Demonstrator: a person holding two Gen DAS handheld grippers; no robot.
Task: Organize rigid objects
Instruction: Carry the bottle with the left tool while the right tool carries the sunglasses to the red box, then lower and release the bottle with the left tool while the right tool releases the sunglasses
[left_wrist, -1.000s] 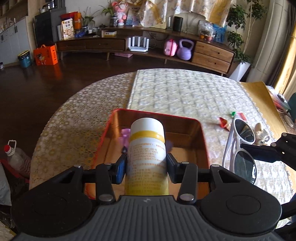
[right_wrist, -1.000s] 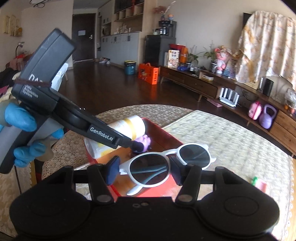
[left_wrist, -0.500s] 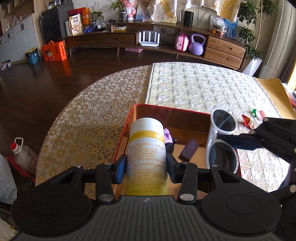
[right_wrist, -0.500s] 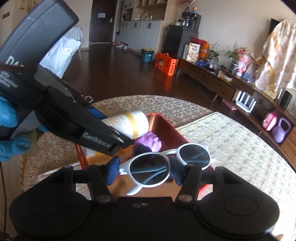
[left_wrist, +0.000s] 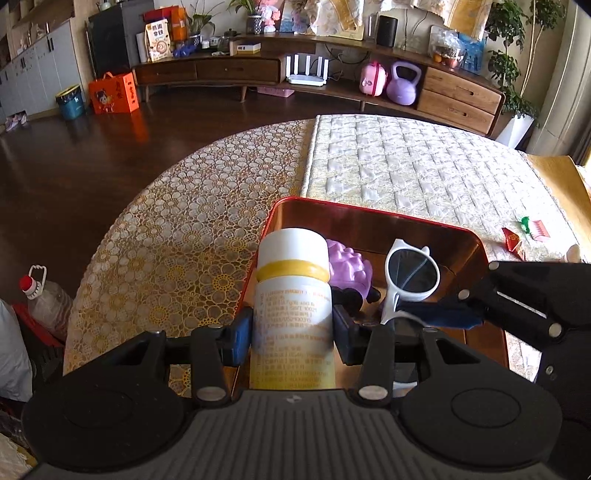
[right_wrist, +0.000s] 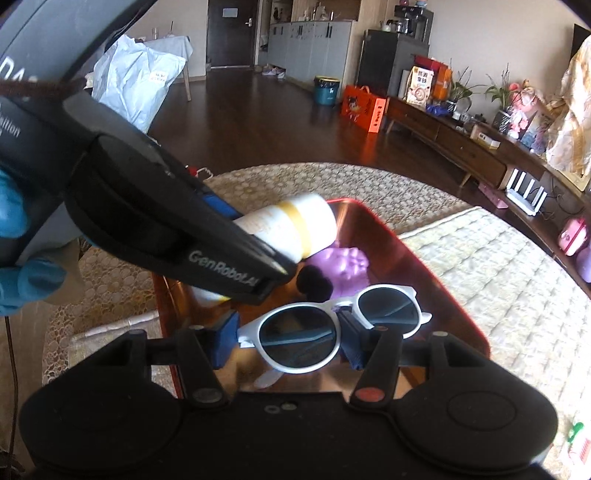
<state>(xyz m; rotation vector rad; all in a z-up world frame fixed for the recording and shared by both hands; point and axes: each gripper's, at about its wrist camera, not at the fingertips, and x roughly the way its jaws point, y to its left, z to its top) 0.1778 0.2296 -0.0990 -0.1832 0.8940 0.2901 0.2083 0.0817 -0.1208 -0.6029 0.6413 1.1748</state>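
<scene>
My left gripper (left_wrist: 293, 332) is shut on a white bottle (left_wrist: 293, 295) with a yellow band and holds it over the left side of the red tin tray (left_wrist: 369, 218). My right gripper (right_wrist: 288, 339) is shut on white sunglasses (right_wrist: 332, 325) and holds them low inside the tray (right_wrist: 461, 306). The sunglasses also show in the left wrist view (left_wrist: 410, 273), with the right gripper (left_wrist: 443, 317) coming in from the right. A purple toy (left_wrist: 351, 266) lies in the tray between the bottle and the sunglasses. The bottle also shows in the right wrist view (right_wrist: 295, 229).
The tray stands on a round table with a lace cloth (left_wrist: 184, 229) and a quilted runner (left_wrist: 424, 170). Small red and green wrappers (left_wrist: 521, 232) lie on the table right of the tray. A plastic jug (left_wrist: 44, 299) stands on the floor at the left.
Both grippers have moved forward and down over the tray. The sunglasses have dropped from beside the tray into it, close to the bottle.
</scene>
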